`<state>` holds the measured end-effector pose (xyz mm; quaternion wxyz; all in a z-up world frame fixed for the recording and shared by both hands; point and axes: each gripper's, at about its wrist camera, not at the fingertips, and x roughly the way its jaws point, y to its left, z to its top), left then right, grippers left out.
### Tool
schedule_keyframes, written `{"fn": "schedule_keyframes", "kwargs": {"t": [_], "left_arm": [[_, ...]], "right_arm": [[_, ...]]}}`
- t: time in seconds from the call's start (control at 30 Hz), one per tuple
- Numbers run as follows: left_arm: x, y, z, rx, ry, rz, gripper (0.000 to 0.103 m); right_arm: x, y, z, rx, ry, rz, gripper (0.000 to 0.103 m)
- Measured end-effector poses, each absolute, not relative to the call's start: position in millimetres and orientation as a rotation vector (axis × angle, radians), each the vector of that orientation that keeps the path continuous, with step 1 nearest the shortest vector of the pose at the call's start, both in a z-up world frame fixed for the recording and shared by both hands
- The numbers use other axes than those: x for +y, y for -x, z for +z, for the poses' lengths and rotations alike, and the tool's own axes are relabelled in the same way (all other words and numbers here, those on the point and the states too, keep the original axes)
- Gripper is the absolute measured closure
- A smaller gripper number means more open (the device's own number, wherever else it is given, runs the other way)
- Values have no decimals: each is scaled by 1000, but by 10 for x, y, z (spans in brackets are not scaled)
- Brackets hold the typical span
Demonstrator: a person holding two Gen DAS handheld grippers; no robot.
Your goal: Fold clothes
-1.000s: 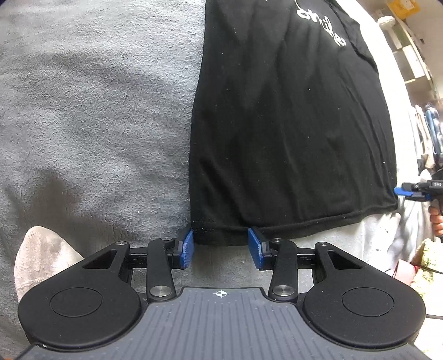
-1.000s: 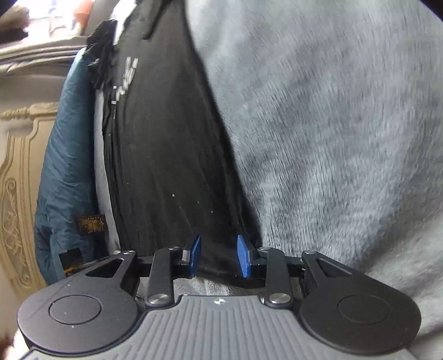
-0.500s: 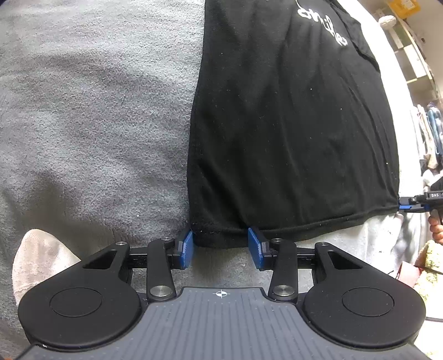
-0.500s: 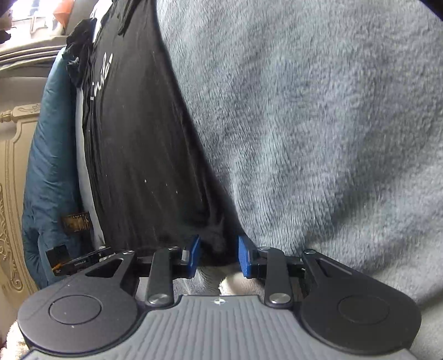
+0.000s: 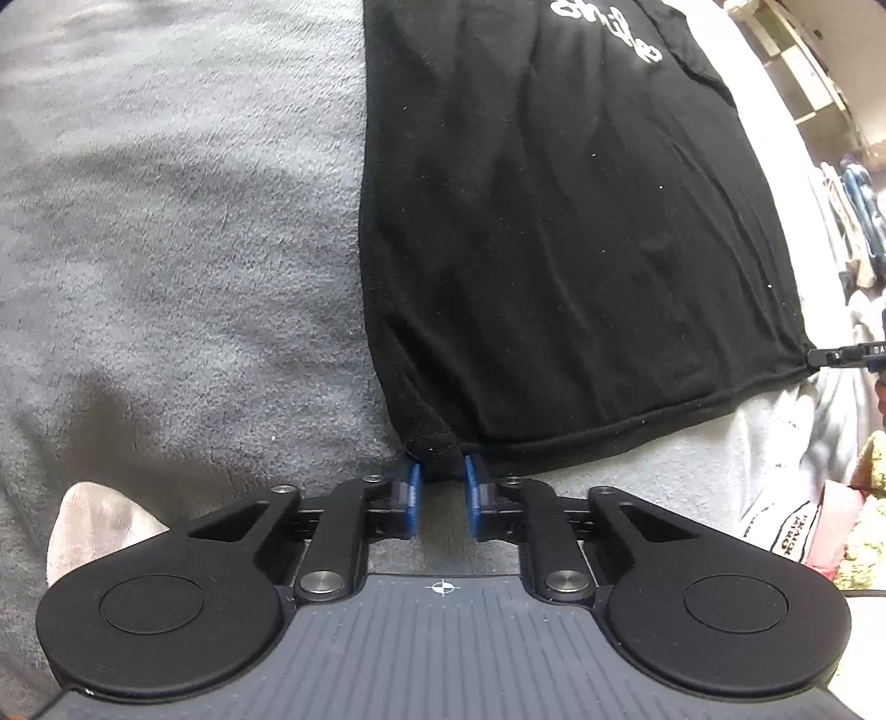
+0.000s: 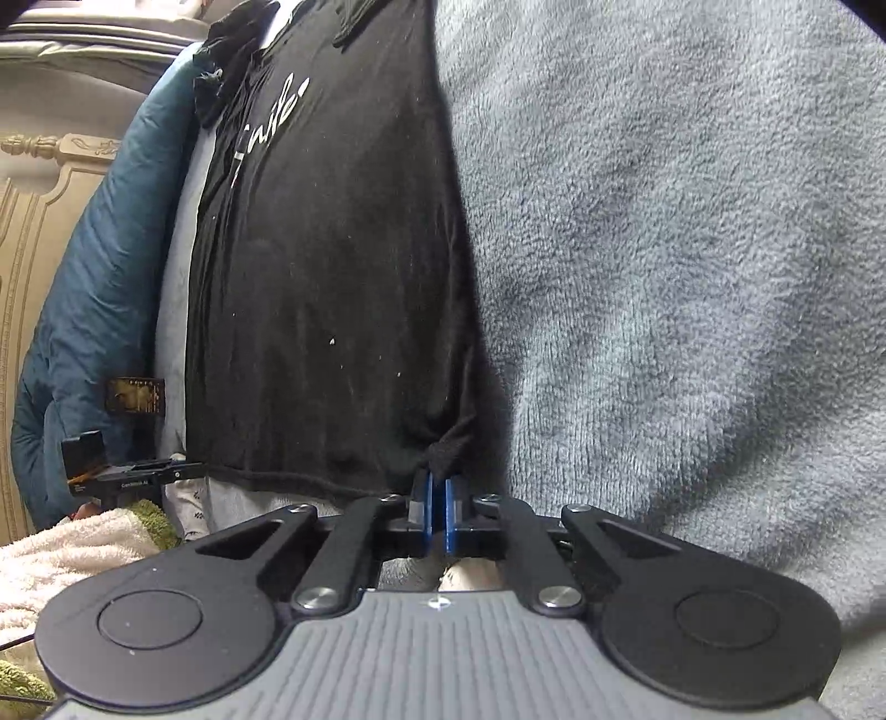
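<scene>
Lying flat, black T-shirt (image 5: 565,232) with white lettering.

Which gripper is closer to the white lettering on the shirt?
Neither clearly: the left gripper and right gripper each pinch a bottom corner of the shirt, with the lettering at the far end.

Black T-shirt (image 6: 332,288) bears white script "Smile".

It was a home bedroom: a bed spread with a grey fleece blanket (image 6: 692,277), a carved cream headboard (image 6: 50,183) behind it, a teal quilted jacket (image 6: 105,266) lying alongside, and clothes hanging (image 5: 855,221) by pale shelves (image 5: 803,83) at the room's edge.
</scene>
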<state>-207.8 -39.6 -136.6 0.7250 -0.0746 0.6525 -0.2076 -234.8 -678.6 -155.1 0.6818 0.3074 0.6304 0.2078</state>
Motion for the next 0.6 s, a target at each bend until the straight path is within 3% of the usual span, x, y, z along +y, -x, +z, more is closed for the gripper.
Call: {"fn": "schedule_keyframes", "kwargs": {"t": [0.2,0.23,0.47,0.53,0.6], "left_arm": [[-379,2074,-1368,1463,156,-487,92],[-369,2066,-1377,1475,159,-483,85],[-300,2055,-1334,1471,121,-484,67],[-260,2031,-1310,1470,99,-459,55],[-250,2005,-1268,1449,107,-425,51]], "right_arm": [[-6556,2242,-1547,1416,-671,463,100],[-6571,2238,-1557,1419,-673,458,100],[-6578,2212,-1661,1448,-723,418,98],[-6602,2206,-1700,1459,-749,407,98],[-6609,2201,-1719,1460,-763,397,97]]}}
